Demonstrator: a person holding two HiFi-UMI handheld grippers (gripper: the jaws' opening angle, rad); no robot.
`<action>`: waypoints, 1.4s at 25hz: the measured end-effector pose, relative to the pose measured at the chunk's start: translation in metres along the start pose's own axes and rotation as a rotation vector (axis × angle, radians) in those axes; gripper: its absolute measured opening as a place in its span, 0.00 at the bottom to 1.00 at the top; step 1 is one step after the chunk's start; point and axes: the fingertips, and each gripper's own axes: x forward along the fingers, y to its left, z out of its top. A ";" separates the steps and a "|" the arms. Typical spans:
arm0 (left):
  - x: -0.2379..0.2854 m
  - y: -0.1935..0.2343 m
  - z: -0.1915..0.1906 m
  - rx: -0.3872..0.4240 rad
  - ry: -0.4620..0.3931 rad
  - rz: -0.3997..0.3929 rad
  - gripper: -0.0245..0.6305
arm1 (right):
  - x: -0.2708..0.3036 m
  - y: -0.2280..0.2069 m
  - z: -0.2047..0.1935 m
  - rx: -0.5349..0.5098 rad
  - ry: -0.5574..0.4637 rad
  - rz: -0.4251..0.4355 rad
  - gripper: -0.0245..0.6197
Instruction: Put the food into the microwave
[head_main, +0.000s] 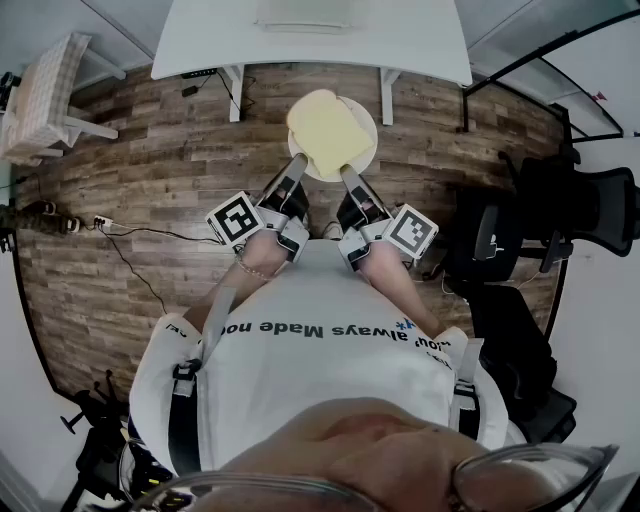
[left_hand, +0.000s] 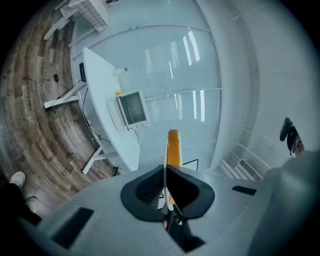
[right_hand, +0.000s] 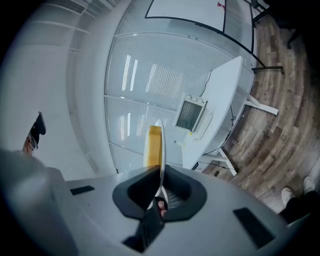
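Yellow, pale and soft-looking, a pale-yellow slab of food (head_main: 325, 130) lies flat on a round white plate (head_main: 367, 137), covering most of it. The plate rests on no surface: it is carried in the air in front of the person, level, with the left tool (head_main: 296, 165) clamped on its near-left rim and the right tool (head_main: 348, 175) clamped on its near-right rim. Each gripper view shows the thin white rim pinched edge-on between narrow jaws, with the yellow food just beyond.

The white microwave (head_main: 303, 14) stands straight ahead of the plate, about midway along a white counter (head_main: 400, 45) and back from its near edge. Its front faces the person. The door looks closed, though it is too small to be sure. Both tools are about equally near it, and neither is free. My judgement is that the plate must travel forward across the open floor, and a tool would need to let go to work the door.

Under the plate is a wood-plank floor (head_main: 150, 170). A glass wall (left_hand: 190, 75) rises behind the counter, and black office chairs (head_main: 590, 210) stand off to the right.
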 end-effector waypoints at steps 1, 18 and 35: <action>-0.001 0.001 0.001 0.002 0.001 0.004 0.07 | 0.001 0.000 -0.001 0.002 0.001 -0.002 0.07; -0.014 0.020 0.030 0.052 0.025 0.030 0.07 | 0.026 -0.001 -0.018 0.031 -0.028 -0.024 0.07; -0.013 0.035 0.069 -0.013 0.012 0.017 0.07 | 0.071 -0.005 -0.028 0.019 -0.014 -0.040 0.07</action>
